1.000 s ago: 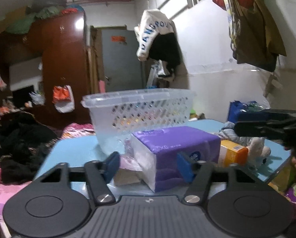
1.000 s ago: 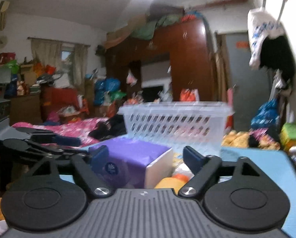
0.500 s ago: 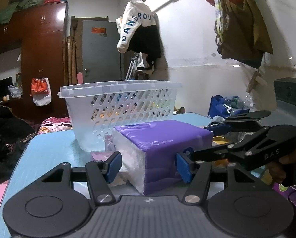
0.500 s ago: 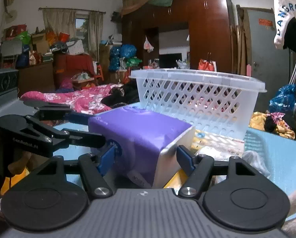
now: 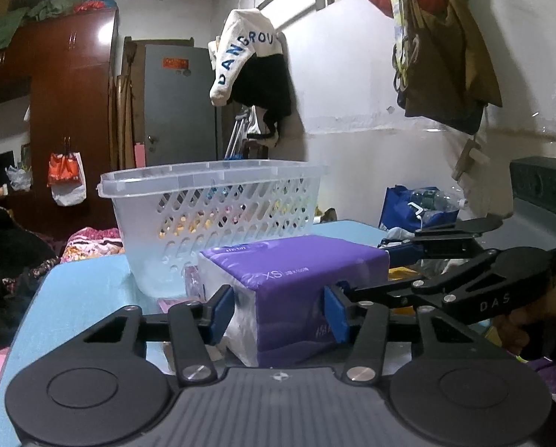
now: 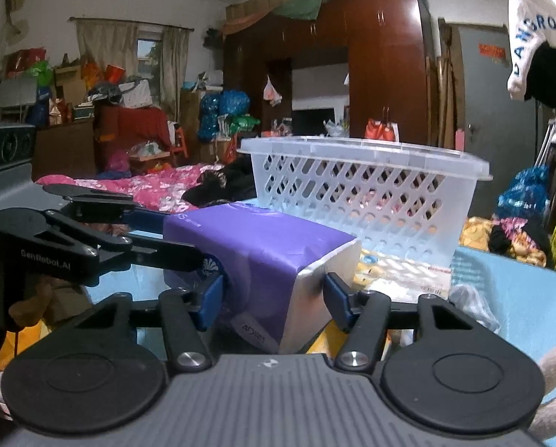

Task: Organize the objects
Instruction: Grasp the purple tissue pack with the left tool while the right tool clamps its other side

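Note:
A purple tissue pack (image 5: 296,264) lies on the blue table (image 5: 84,279) in front of a clear plastic basket (image 5: 218,186). My left gripper (image 5: 278,311) has its jaws closing on the pack's near end, and both blue pads touch its sides. From the other side my right gripper (image 6: 272,292) is closing too, its pads pressing the pack (image 6: 255,246) and denting the wrapper. Each gripper shows in the other's view, the right one (image 5: 371,272) at the pack's right end and the left one (image 6: 173,238) at its left end. The basket (image 6: 363,152) stands just behind.
Flat packets (image 6: 401,279) and a yellow item lie between pack and basket. A plush toy (image 6: 553,365) sits at the table's near right. A bed with a pink cover (image 6: 147,186) and a wardrobe (image 6: 386,67) are beyond the table. Clothes hang on the wall (image 5: 252,70).
Both grippers have closed in around the purple pack, from jaws standing wider apart to pads touching its sides. The right gripper has come in next to the left one.

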`<move>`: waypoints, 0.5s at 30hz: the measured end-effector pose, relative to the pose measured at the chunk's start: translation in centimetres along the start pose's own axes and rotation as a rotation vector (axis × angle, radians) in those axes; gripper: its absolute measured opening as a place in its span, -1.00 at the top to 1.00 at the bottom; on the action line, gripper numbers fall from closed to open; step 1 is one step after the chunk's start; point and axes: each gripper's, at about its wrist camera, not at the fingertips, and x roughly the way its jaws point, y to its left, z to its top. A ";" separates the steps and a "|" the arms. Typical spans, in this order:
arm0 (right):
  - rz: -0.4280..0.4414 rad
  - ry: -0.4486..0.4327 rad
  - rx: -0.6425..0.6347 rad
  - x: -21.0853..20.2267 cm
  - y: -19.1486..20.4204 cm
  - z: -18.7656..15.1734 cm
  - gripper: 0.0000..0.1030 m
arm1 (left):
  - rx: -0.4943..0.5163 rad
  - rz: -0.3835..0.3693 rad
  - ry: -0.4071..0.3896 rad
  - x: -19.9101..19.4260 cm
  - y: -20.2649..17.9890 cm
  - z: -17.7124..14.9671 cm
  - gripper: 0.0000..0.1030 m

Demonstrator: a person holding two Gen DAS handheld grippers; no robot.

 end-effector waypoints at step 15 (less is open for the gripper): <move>-0.045 -0.154 -0.064 -2.6 -1.1 7.4 -0.18 | 0.088 0.018 -0.214 -2.8 -1.8 5.5 -0.06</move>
